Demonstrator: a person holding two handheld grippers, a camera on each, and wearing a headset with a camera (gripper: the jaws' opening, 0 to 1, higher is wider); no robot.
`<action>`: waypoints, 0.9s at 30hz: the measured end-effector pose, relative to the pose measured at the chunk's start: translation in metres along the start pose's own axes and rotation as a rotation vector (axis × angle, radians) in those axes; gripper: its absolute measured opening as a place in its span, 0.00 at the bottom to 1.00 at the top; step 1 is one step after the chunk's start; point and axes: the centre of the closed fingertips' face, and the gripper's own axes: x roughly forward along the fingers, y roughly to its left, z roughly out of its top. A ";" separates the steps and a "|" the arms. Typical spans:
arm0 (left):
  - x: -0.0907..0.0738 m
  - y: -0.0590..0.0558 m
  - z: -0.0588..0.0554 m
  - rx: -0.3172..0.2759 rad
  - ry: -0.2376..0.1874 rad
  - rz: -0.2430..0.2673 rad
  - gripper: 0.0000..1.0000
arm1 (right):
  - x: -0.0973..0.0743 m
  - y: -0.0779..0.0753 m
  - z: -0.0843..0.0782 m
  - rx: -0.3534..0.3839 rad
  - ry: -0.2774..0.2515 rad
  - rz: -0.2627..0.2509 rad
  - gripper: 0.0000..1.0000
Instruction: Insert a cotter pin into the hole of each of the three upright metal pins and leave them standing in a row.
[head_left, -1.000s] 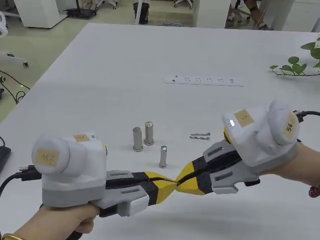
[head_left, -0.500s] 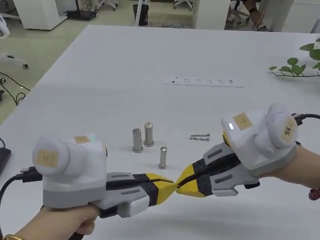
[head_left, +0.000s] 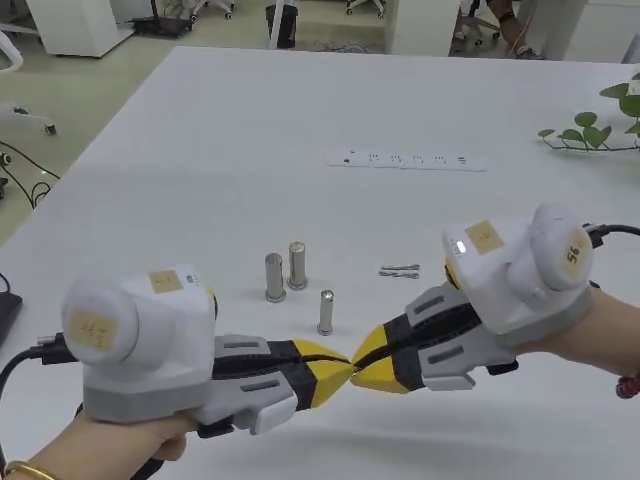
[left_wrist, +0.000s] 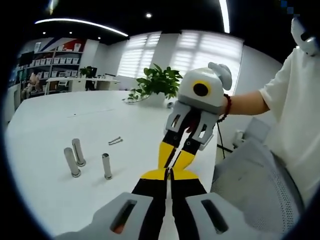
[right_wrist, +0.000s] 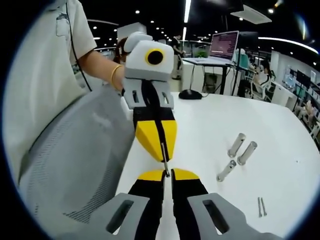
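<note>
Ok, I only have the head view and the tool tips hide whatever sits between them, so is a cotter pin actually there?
Observer: Yes. The right gripper view shows a thin cotter pin running from the closed jaws of the right tool up the seam of the closed left tool. I can't tell which one grips it.
Operator: Anything close behind the tools?
Observer: A grey mesh chair, next to the edge of the table.

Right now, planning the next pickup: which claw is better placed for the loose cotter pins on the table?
Probably right. The loose cotter pins lie beyond the right claw, right of the upright pins; the left claw sits farther off. Both are shut on a thin pin.
</note>
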 end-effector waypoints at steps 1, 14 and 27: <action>0.000 0.000 0.000 0.004 -0.002 -0.002 0.00 | 0.000 0.000 0.000 0.004 0.000 0.000 0.08; -0.002 -0.001 -0.007 0.110 0.045 -0.030 0.00 | -0.002 0.008 0.000 0.079 -0.031 0.060 0.11; -0.002 -0.008 -0.014 0.176 0.082 -0.077 0.00 | 0.002 0.016 0.002 0.063 -0.040 0.114 0.06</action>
